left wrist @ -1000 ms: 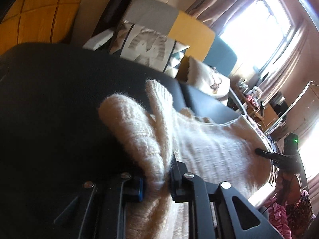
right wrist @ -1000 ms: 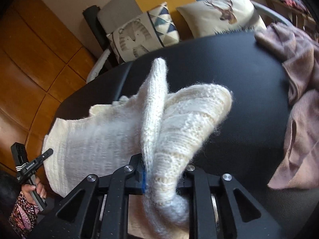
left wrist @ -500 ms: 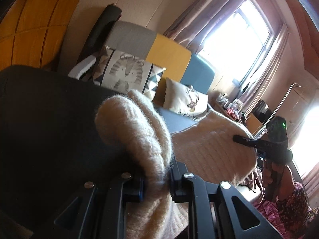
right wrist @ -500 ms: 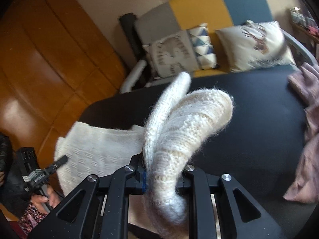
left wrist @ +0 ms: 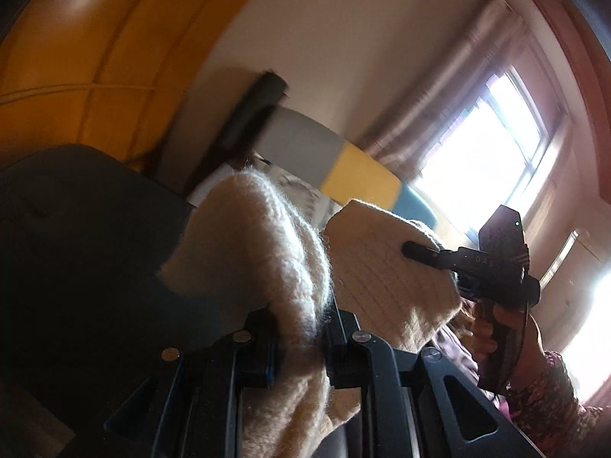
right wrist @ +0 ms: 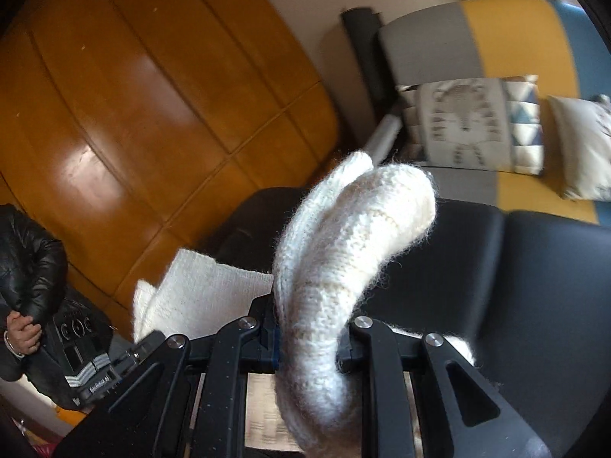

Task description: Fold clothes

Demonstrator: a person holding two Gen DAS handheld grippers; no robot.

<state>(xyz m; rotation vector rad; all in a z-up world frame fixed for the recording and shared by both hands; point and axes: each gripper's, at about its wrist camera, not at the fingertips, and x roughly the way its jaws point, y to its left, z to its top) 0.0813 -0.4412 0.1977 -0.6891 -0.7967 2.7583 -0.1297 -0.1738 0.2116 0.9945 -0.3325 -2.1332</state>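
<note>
A lounge with glossy orange wood panelling (right wrist: 152, 107) on one side and a bright curtained window (left wrist: 485, 145) on the other frames the scene. Against the pale wall stands a sofa (right wrist: 473, 26) in grey, yellow and blue blocks, with a patterned cushion (right wrist: 469, 126) and a second pale cushion (right wrist: 584, 145) leaning on it. In front of the sofa lies a wide black padded surface (right wrist: 534, 267), split by a seam.

A cream knitted sweater (right wrist: 343, 236) hangs above that surface, lifted off it between the two tools; its flat ribbed body (left wrist: 382, 274) stretches from one grip to the other, and a corner of it (right wrist: 198, 286) droops towards the left wrist tool. A thick fold of its edge bulges up out of each grip.

At the left edge of the right wrist view a person in a black padded jacket (right wrist: 26, 263) stands with hands clasped.

The left tongs (left wrist: 298, 339) are clamped on a bunched fold of the sweater. The right tongs (right wrist: 309, 336) are likewise pinched tight on a rolled fold of it. In the left wrist view the right tongs show side-on, a hand (left wrist: 508, 339) wrapped round their handle.
</note>
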